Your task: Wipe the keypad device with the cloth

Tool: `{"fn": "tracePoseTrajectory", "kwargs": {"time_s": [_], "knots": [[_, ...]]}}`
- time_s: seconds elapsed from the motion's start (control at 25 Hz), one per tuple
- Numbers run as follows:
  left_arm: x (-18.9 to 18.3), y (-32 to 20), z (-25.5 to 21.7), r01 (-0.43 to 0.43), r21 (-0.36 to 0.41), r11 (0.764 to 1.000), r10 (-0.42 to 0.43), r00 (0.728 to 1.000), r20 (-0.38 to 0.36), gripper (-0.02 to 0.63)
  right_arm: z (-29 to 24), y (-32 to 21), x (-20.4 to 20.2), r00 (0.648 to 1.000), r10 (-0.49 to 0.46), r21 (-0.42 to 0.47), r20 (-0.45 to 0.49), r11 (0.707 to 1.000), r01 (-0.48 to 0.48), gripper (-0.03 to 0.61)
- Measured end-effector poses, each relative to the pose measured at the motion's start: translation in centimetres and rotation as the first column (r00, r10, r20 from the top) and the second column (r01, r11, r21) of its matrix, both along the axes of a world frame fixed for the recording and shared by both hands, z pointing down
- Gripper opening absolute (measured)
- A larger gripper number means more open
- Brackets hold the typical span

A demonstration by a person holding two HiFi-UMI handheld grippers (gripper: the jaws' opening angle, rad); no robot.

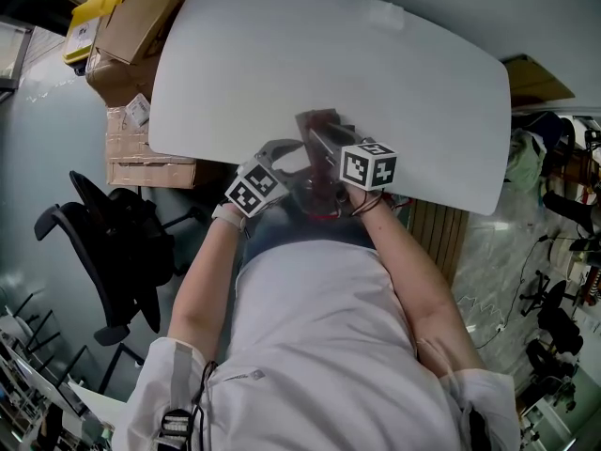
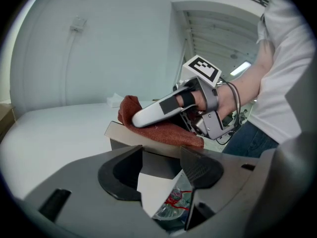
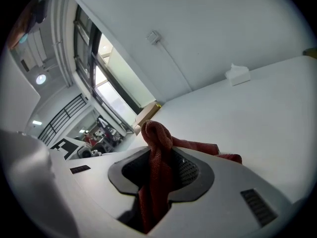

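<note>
Right tool (image 3: 159,170) is clenched on the red cloth (image 3: 157,135), which lies over the keypad device (image 2: 130,134) at the tabletop's (image 1: 282,54) near edge. Left tool (image 2: 159,168) grasps the device's near end.

Both bare forearms reach forward to the near edge of the counter (image 1: 282,64), left forearm (image 1: 202,280) and right forearm (image 1: 413,271) roughly parallel. Left tongs (image 2: 161,165) sit low at the counter's near edge, jaws clamped on a corner of the keypad device (image 2: 121,132). Right tongs (image 3: 161,170) lie over the counter's near edge, just beside the left ones, angled down, jaws pinching a bunched fold of red cloth (image 3: 157,138).
</note>
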State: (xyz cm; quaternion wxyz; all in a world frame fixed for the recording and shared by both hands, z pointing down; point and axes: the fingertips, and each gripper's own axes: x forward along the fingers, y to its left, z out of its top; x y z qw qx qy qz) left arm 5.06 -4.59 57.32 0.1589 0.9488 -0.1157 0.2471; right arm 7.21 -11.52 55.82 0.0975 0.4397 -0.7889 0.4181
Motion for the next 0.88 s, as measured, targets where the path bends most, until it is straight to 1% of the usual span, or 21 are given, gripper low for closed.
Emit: {"fn": "tracePoseTrajectory", "kwargs": {"time_s": [0.12, 0.36, 0.6, 0.72, 0.88], "knots": [[0.1, 0.1, -0.1, 0.001, -0.004, 1.000, -0.001, 1.000, 0.002, 0.244, 1.1, -0.2, 1.4, 0.998, 0.060, -0.041, 0.015, 0.997, -0.059, 0.107], [0.1, 0.1, -0.1, 0.001, 0.001, 1.000, -0.001, 1.000, 0.005, 0.243, 2.6, -0.4, 2.8, 0.998, 0.064, -0.075, 0.009, 0.995, -0.063, 0.107], [0.1, 0.0, -0.2, 0.001, 0.000, 1.000, -0.001, 1.000, 0.009, 0.243, 4.1, -0.6, 4.3, 0.994, 0.108, -0.094, 0.012, 0.990, -0.107, 0.107], [0.1, 0.0, -0.3, 0.001, -0.002, 1.000, -0.001, 1.000, 0.013, 0.243, 5.2, -0.7, 5.3, 0.993, 0.120, -0.113, -0.014, 0.986, -0.120, 0.107], [0.3, -0.1, -0.7, 0.004, -0.006, 1.000, -0.004, 1.000, 0.001, 0.244, 6.3, -1.0, 7.3, 0.986, 0.157, -0.138, -0.054, 0.977, -0.163, 0.107]]}}
